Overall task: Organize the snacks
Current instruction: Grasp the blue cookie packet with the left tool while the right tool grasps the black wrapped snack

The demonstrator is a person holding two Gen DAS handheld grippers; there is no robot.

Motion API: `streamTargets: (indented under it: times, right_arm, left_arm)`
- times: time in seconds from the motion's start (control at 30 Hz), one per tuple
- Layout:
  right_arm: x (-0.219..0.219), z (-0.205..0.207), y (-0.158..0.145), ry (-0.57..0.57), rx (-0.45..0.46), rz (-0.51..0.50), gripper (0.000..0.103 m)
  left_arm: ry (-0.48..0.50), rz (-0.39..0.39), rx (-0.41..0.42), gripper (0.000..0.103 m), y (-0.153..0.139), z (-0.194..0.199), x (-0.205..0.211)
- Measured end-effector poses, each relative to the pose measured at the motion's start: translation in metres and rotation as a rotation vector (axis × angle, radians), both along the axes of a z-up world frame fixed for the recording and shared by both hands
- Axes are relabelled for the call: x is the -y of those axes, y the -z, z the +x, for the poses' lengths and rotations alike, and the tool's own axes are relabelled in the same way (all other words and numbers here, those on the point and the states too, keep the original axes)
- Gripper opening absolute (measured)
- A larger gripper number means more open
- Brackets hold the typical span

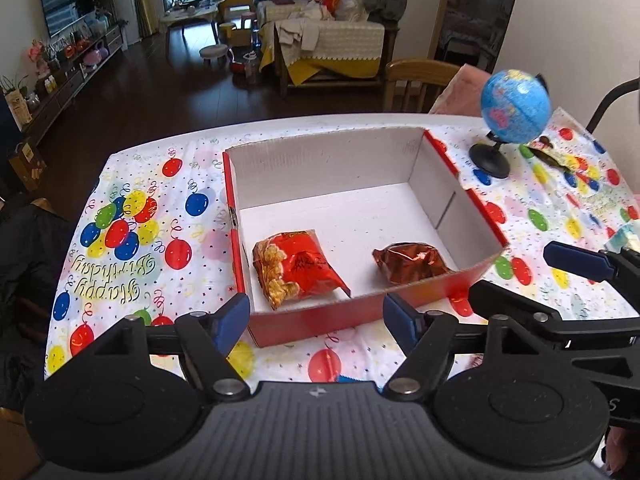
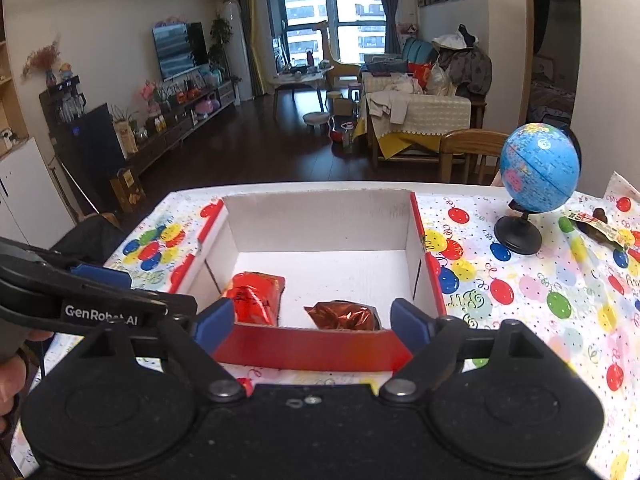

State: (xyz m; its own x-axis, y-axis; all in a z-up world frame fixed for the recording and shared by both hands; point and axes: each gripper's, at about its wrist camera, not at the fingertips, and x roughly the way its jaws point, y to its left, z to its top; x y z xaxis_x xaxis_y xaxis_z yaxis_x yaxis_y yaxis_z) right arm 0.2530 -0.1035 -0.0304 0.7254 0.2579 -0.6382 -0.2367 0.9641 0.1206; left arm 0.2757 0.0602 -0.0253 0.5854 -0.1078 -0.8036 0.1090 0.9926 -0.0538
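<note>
Both gripper units, left gripper [image 1: 316, 316] and right gripper [image 2: 312, 322], gape wide, holding nothing.

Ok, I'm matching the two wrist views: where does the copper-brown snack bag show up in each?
Left wrist: copper-brown snack bag lies in the box's near right corner.
Right wrist: the bag lies low centre, behind the box's near wall.
Shared landmark: the globe, right of the box.

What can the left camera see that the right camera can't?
Only the left wrist view shows the yellow popcorn picture on the red snack bag and a pale blue packet at the table's right edge. Only the right wrist view shows a dark cabinet and the holder's hand. Both show the box, the brown foil bag, the globe, and both open grippers.
</note>
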Motion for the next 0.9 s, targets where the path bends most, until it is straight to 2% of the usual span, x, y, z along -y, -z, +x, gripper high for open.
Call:
streamTargets:
  times: [0.13, 0.17, 0.2, 0.23, 0.3, 0.5, 0.53, 0.8, 0.9]
  right_arm:
    - [-0.001, -0.02, -0.006, 0.007, 0.012, 0.013, 0.088]
    - [-0.001, -0.025, -0.007, 0.01, 0.011, 0.014, 0.09]
    - [0.0, -0.031, -0.008, 0.012, 0.012, 0.016, 0.097]
    - [0.001, -0.036, -0.008, 0.016, 0.017, 0.02, 0.099]
    - [0.002, -0.047, -0.006, 0.023, 0.015, 0.03, 0.099]
    - [0.009, -0.08, 0.008, 0.068, -0.019, 0.048, 0.099]
    - [0.01, -0.085, 0.012, 0.082, -0.029, 0.043, 0.099]
    - [0.027, -0.113, 0.051, 0.202, -0.167, 0.055, 0.099]
    - [0.028, -0.119, 0.061, 0.21, -0.208, 0.05, 0.099]
  left_arm:
    - [0.011, -0.017, 0.015, 0.073, -0.005, -0.02, -0.003]
    - [0.014, -0.022, 0.014, 0.074, -0.006, -0.024, -0.004]
    - [0.015, -0.028, 0.013, 0.075, -0.006, -0.029, -0.004]
    - [0.016, -0.035, 0.012, 0.078, -0.006, -0.034, -0.006]
    - [0.015, -0.051, 0.017, 0.084, -0.005, -0.043, -0.008]
    - [0.021, -0.06, -0.007, 0.087, 0.006, -0.064, -0.009]
    - [0.023, -0.064, -0.013, 0.09, 0.009, -0.066, -0.009]
    - [0.021, -0.089, -0.119, 0.09, 0.05, -0.072, -0.007]
    - [0.022, -0.078, -0.165, 0.09, 0.066, -0.069, -0.004]
